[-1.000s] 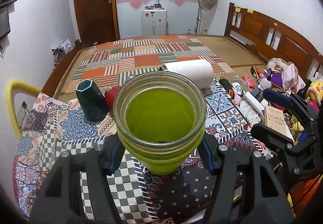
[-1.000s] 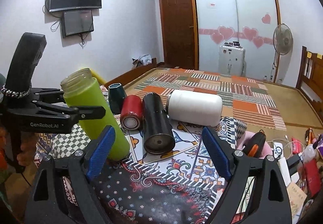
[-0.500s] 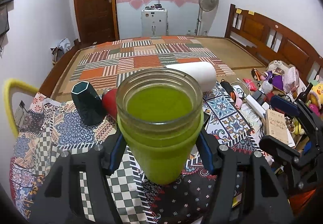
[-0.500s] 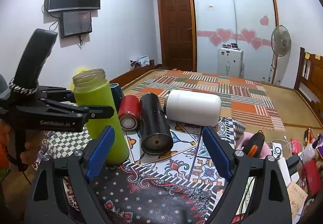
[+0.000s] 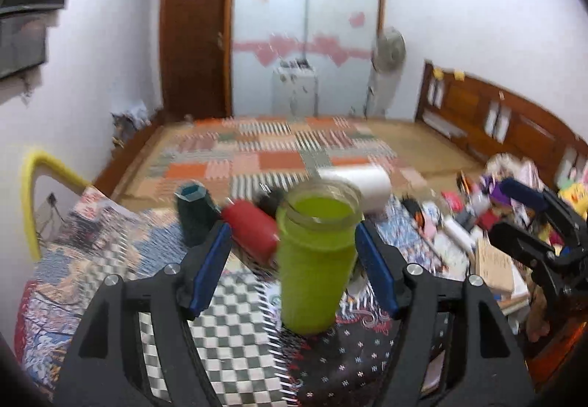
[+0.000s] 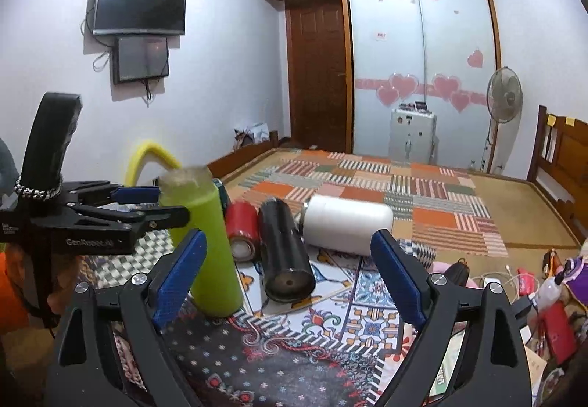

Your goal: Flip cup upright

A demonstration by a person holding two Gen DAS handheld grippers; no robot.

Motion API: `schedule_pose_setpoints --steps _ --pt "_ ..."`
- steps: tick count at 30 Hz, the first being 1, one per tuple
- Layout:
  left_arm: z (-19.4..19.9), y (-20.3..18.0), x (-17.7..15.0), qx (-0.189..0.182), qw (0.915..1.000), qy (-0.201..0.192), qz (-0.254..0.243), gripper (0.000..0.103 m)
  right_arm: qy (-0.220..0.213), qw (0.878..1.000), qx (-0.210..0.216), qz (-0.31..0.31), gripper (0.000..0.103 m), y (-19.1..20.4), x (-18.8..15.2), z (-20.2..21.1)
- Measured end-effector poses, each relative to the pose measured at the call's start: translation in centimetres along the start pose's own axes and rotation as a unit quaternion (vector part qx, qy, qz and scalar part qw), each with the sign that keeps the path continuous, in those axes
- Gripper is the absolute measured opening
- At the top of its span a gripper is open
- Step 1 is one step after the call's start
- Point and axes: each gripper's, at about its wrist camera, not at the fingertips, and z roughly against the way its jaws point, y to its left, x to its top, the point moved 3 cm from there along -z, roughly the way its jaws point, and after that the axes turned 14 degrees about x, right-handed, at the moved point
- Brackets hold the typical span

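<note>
Lime-green cylindrical cup [image 5: 314, 260] stood upright on patchwork cloth [image 5: 235, 344] near its front edge, long axis vertical, clear rim opening upward, flanked untouched by left gripper [image 5: 294, 267] spread wide, right gripper [image 6: 288, 278] held wide, nothing gripped.

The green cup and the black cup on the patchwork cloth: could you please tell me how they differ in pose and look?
The green cup stands upright with its open mouth up; the black cup lies on its side. The green cup is bright lime with a clear rim, while the black cup is dark and glossy. The green cup sits between the open left tongs; the black cup lies untouched. Both are tall cylinders.
</note>
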Motion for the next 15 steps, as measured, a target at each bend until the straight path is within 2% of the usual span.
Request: schedule_pose_setpoints --steps 4,8,10,15 --pt "4.6 2.0 1.0 0.022 0.9975 -0.064 0.023 0.072 -0.027 1.000 -0.006 0.004 0.095 1.5 1.0 1.7" --pt "8.8 2.8 1.0 0.037 0.9911 -0.123 0.035 0.088 -0.054 0.998 -0.014 0.007 0.097 3.2 1.8 3.6" --pt "10.9 2.8 0.8 0.042 0.9873 -0.150 0.030 0.089 -0.067 0.998 -0.015 0.006 0.097 4.1 2.1 4.4" --pt "14.2 2.8 -0.2 0.048 0.9814 -0.183 0.033 0.096 -0.100 0.995 -0.026 0.001 0.097 6.3 2.6 6.5"
